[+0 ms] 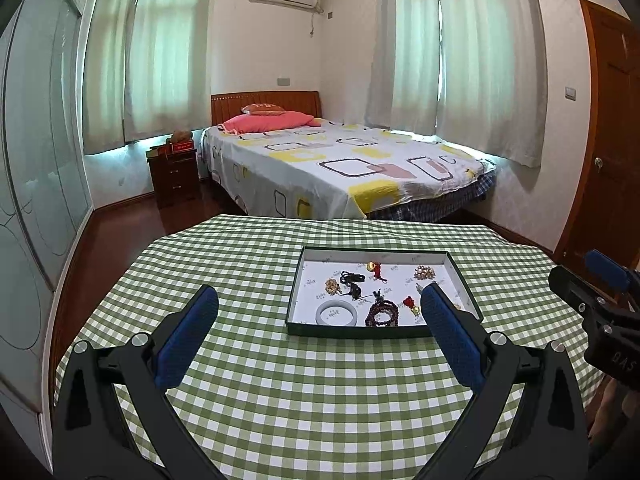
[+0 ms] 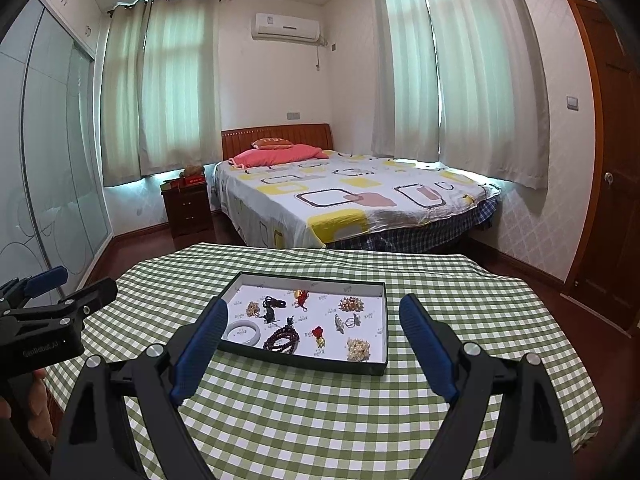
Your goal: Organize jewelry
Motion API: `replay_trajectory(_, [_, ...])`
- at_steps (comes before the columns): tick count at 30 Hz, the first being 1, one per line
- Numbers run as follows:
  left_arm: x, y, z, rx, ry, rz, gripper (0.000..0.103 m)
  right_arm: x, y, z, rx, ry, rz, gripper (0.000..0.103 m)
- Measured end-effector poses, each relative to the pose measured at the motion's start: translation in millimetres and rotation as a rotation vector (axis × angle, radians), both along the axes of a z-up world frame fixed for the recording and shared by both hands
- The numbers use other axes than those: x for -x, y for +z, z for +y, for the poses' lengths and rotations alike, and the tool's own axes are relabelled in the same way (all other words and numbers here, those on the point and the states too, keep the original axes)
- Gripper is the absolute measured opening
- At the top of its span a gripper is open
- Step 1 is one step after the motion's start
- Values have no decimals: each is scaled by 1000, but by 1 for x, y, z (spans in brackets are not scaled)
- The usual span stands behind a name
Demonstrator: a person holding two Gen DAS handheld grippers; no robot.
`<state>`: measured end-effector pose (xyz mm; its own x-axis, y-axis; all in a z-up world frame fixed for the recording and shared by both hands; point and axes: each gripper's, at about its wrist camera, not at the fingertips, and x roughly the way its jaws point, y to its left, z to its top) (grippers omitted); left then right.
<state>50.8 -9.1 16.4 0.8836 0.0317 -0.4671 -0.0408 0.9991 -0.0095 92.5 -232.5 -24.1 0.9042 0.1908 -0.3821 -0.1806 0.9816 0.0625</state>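
Hovering wide-jawed and empty, left gripper [image 1: 320, 312] and right gripper [image 2: 312, 324] facing jewelry tray [image 2: 308, 362] at twelve o'clock; pieces apparently sorted, table otherwise bare.

A green-and-white checked tablecloth [image 2: 320, 420] carries a dark-walled, white-floored tray [image 2: 304, 361].

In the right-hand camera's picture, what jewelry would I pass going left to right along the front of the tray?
White bangle → dark bead bracelet → red-and-gold charm → pale bead cluster, all lying inside the tray.
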Motion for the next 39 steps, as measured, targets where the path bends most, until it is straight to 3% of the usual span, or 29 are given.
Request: replay_trajectory(39, [3,1,3,9,0,-7,99,2,0,1,3,2,3,85])
